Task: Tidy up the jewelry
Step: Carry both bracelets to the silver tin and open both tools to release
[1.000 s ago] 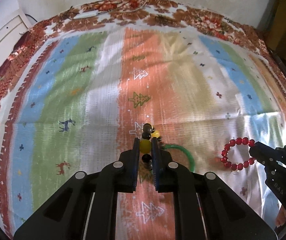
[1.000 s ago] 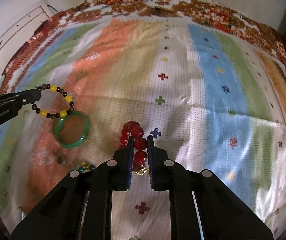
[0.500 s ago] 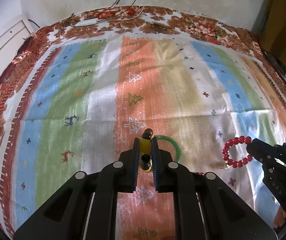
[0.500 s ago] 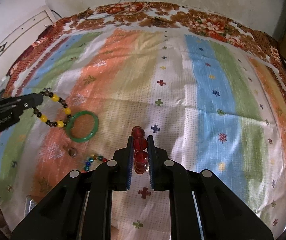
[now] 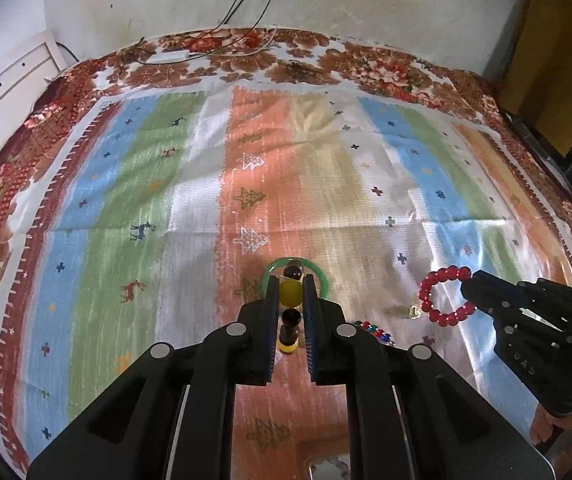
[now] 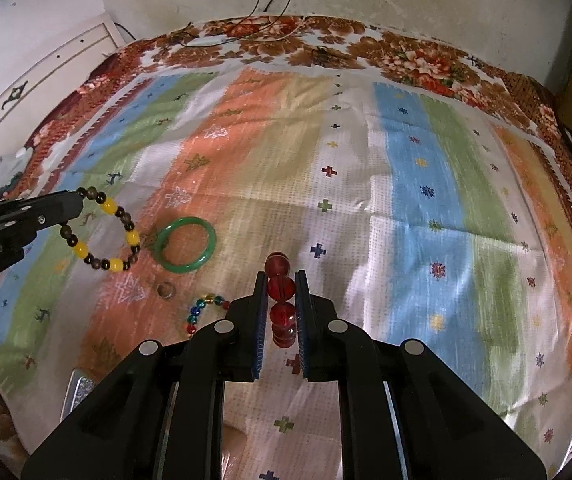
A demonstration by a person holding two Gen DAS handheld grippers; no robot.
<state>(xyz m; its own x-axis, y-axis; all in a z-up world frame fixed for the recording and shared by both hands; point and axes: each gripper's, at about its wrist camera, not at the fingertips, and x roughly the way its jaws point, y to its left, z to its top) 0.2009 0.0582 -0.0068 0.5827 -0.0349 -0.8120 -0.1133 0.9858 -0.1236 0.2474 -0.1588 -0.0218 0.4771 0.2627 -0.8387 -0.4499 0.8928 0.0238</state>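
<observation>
Left gripper (image 5: 290, 294): your jaws are clamped on the yellow-and-brown bead bracelet (image 6: 104, 236), held above the cloth; the side print looks like "GenRobot.AI", bit blurry.
Green bangle (image 6: 185, 244): smooth glossy ring, flat on the striped cloth (image 6: 425, 200), just right of your bracelet.
Small ring (image 6: 166, 290), multicolour bead bracelet (image 6: 200, 312): on the cloth near the bangle.
Right gripper (image 6: 281, 298): pinched shut on the red bead bracelet (image 5: 443, 296), lifted.
</observation>
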